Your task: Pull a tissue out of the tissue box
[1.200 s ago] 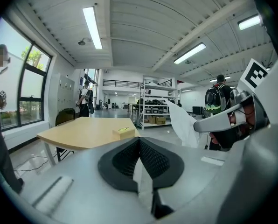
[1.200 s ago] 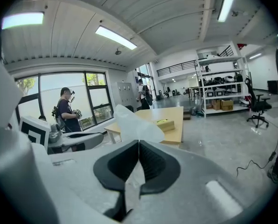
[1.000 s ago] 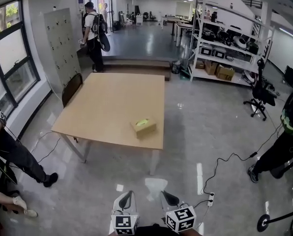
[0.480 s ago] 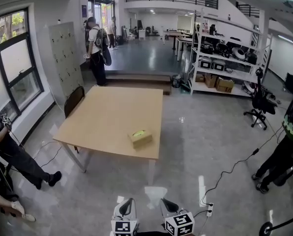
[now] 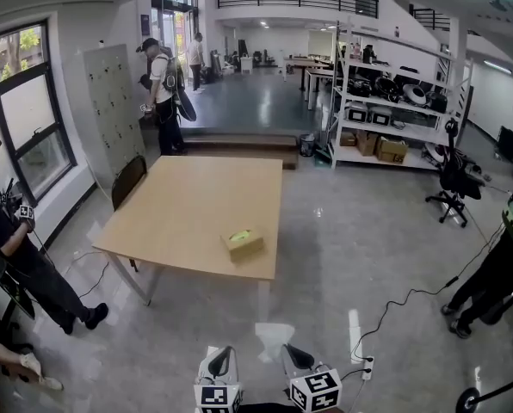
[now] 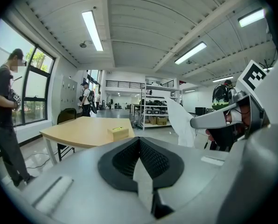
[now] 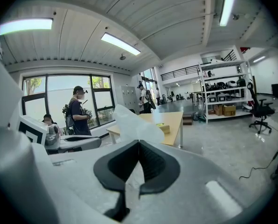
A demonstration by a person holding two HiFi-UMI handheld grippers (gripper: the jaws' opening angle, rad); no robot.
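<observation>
1. The right hand-held gripper (image 7: 138, 143) has its jaws pressed together on a tissue (image 7: 129, 120). The sheet sticks up past the tips as a loose white flap. Clamping an edge hard makes sense, since thin paper slips out of anything looser.
2. The left hand-held gripper (image 6: 139, 143) is also clamped tight, with a white strip of tissue caught between its pads. I honestly can't tell if it's the same sheet the right one has or a second one.
3. In the head view both sit low and side by side, tips pointing forward. The white paper shows between and just ahead of them, over the floor (image 5: 351, 231). My guess is it's a two-handed hold so the sheet doesn't flop.
4. The tissue box (image 5: 244, 243) sits near the closer edge of the wooden surface (image 5: 188, 196), well apart from both grippers. There's something yellow-green at its top slot. It's probably parked near the edge for easy reach.
5. So the pull looks done to me: the paper is out and neither gripper is touching the box.
6. There's one person by the window (image 5: 15, 248) and another beyond the surface (image 5: 162, 84). Neither is near the box.
</observation>
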